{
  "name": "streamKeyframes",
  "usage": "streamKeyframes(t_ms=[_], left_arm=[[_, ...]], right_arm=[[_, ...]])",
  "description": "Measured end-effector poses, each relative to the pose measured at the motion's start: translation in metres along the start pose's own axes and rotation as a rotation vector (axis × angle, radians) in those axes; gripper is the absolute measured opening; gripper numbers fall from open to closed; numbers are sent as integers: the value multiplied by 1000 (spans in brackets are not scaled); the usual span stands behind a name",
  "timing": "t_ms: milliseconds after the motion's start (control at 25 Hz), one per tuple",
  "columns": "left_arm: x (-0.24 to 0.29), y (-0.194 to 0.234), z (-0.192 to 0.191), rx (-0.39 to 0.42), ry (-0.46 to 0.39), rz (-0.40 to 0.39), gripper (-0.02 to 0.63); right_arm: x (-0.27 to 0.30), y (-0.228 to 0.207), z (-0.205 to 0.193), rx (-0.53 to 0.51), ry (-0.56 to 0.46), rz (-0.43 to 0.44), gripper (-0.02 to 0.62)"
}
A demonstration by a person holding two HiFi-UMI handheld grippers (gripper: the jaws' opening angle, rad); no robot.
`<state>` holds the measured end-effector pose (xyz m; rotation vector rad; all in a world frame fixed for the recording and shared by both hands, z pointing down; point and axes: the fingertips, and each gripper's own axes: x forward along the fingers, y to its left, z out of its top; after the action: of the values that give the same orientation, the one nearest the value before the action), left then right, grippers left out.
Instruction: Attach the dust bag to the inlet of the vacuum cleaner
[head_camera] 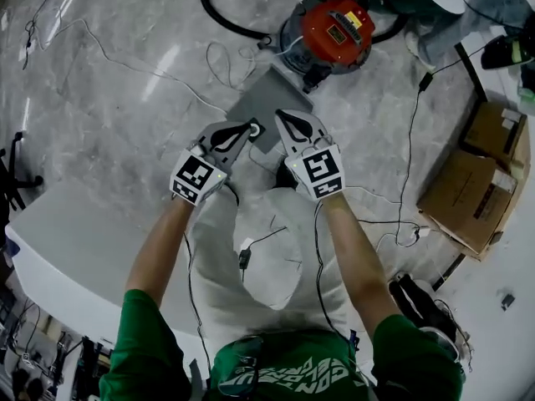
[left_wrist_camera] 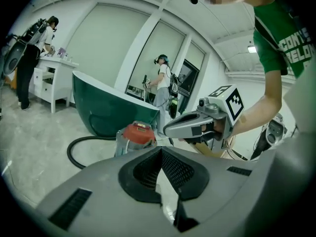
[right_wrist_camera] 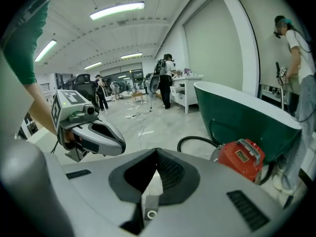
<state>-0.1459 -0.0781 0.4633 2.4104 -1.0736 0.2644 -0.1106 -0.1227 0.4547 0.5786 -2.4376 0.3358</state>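
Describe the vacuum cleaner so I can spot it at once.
On the grey floor, beyond the flat grey dust bag, stands the vacuum cleaner, a round drum with a black hose curling round it. Its bright red top sets it apart from the brown boxes nearby.

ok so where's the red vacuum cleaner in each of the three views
head view: vacuum cleaner at the top, right of centre.
left gripper view: just left of centre, above the tool.
right gripper view: lower right.
shared landmark: the black hose looping on the floor beside it.
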Motion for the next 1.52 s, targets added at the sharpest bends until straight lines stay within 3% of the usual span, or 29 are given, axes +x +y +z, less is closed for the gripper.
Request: streamKeyframes(t_ms=[320,480,800,1080,1520], left_arm=[[42,46,-155,107,67,-161,3],[66,65,-233,131,97,-247,3],[117,87,-351,218,137,-419,3],[146,98,-423,316,156,-491,3],[161,92,-481,390,227,-577,3]], right_arm=[[99,29,-153,54,-25,-82,8],[140,30,-238,144,-35,-133,8],[201,20,-372,235,-95,-294,8],[231,21,-439,254,-93,-373,8],[239,49,-492,239,-39,-419,9]])
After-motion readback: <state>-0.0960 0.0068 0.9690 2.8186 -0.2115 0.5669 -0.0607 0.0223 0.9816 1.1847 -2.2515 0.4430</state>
